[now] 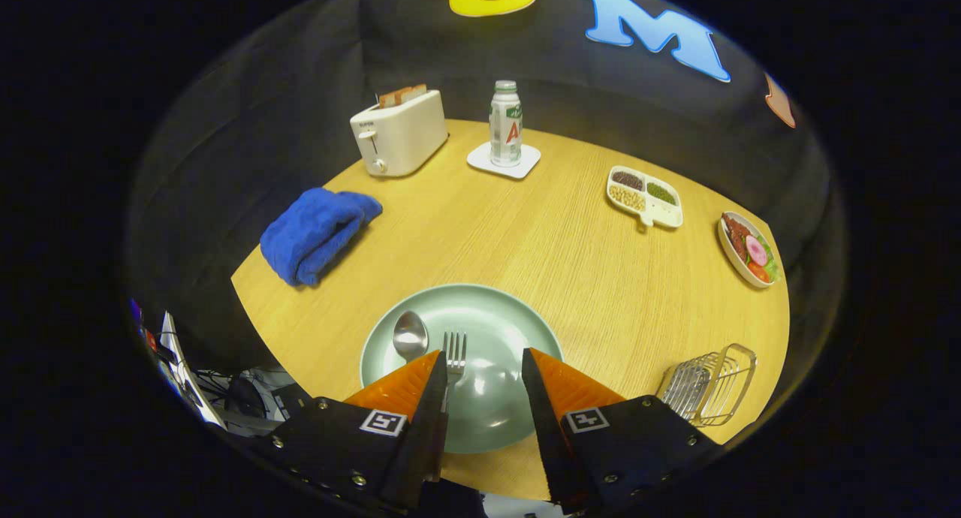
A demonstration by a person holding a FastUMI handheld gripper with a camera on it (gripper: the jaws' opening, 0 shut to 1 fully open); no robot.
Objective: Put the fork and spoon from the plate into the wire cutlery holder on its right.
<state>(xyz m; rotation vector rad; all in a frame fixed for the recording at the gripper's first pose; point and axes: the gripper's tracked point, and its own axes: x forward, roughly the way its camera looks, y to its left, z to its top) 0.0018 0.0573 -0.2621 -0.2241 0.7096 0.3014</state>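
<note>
Wood-grain counter (525,248) against black cloth booth wall, largest item first: sage-green plate (518,315) at the near edge, just ahead of the gripper (484,368). Blue folded towel (315,233) far left, white toaster (398,131) with bread slices in its slots behind it. Wire cutlery holder (709,383) sits right of the plate, apart from it, nothing visible inside. Oval dish of sliced food (747,249) at the far right edge, white divided tray of beans and seeds (644,195) beside it. Drink bottle (505,124) on a white coaster (503,161) at the back centre.

Spoon (410,335) and fork (454,350) both lie on the plate's left half, side by side, handles running back under the left finger.

Jaws spread wide, holding nothing, hovering above the plate; fork tines just inside the left finger, spoon bowl just beyond that finger's tip.

Step, as I judge it: approach for the first pick, nothing moved yet. Next move likely calls for shifting left and dropping so both fingers straddle the fork, then closing; thin flat metal on a smooth plate may slip.

Writing: small word on toaster, bottle label lettering — too small to read.
</note>
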